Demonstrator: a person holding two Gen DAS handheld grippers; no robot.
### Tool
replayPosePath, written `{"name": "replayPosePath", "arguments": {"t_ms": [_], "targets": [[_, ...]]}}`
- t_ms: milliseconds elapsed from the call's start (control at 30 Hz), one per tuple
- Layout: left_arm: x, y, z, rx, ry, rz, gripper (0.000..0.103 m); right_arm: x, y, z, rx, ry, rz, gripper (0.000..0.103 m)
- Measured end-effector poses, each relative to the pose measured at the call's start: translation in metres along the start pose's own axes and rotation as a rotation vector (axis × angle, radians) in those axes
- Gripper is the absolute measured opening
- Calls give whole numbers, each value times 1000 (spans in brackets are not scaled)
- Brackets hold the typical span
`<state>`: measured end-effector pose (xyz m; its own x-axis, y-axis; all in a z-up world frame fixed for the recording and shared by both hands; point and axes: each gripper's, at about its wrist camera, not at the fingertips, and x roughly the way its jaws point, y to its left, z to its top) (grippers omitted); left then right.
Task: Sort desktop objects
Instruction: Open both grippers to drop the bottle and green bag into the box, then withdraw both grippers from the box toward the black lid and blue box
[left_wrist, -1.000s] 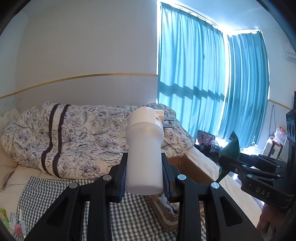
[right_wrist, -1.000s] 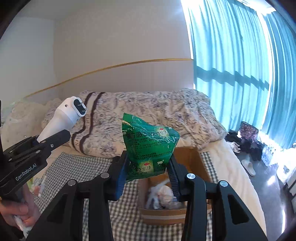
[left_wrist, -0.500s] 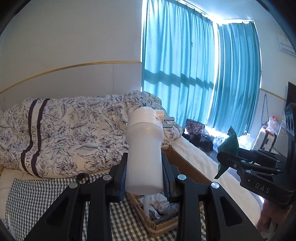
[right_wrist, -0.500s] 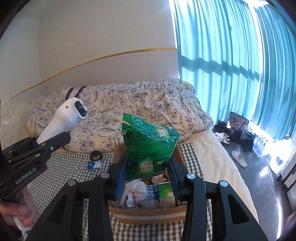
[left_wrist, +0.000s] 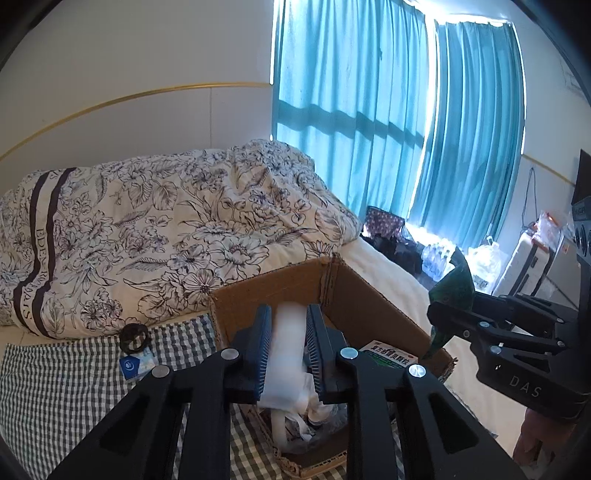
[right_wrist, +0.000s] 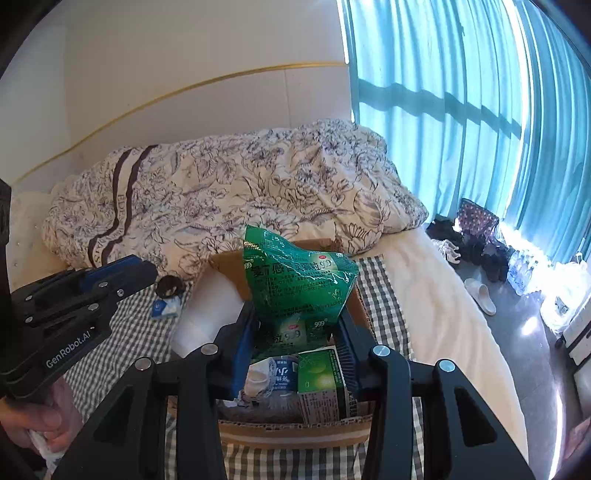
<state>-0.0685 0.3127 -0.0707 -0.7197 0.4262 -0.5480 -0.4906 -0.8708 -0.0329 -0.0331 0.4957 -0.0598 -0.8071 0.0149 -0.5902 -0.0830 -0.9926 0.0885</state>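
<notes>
The white bottle (left_wrist: 286, 354) is blurring between the left gripper (left_wrist: 287, 350) pads, which are standing apart and gripping nothing firmly, so it is probably dropping toward the cardboard box (left_wrist: 373, 295). It could be glancing off the rim or the packed contents and rolling onto the checked cloth (left_wrist: 70, 373). The right gripper (right_wrist: 295, 328) is clamping the green medicine bag (right_wrist: 299, 280) by its lower part, just above the box interior, where 1 green carton (right_wrist: 323, 380) is lying. Releasing both together is risking a collision, with the limp bag snagging on a pad.
</notes>
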Motion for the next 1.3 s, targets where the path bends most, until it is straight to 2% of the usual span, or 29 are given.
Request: {"name": "replayPosePath", "arguments": {"t_ms": [67,433,533,600,633,900,1300], "targets": [[14,-3,-3,19,15,4,12,12,-1,-2,-3,17,2,40],[43,11,-21,-9,64,14,12,57,0,-19,4,86,22,42],[43,14,-21,-9,65,15,12,56,4,-19,-1,79,9,49],[39,16,-20,-15,60,12,12,48,6,-15,-3,47,-7,69],[37,17,-18,-18,56,11,12,43,7,-13,-3,26,-12,70],[-6,24,-2,-24,-11,9,12,-13,21,11,4,-103,-18,71],[-87,46,14,-28,-119,32,12,-71,66,28,-27,-201,-18,74]]}}
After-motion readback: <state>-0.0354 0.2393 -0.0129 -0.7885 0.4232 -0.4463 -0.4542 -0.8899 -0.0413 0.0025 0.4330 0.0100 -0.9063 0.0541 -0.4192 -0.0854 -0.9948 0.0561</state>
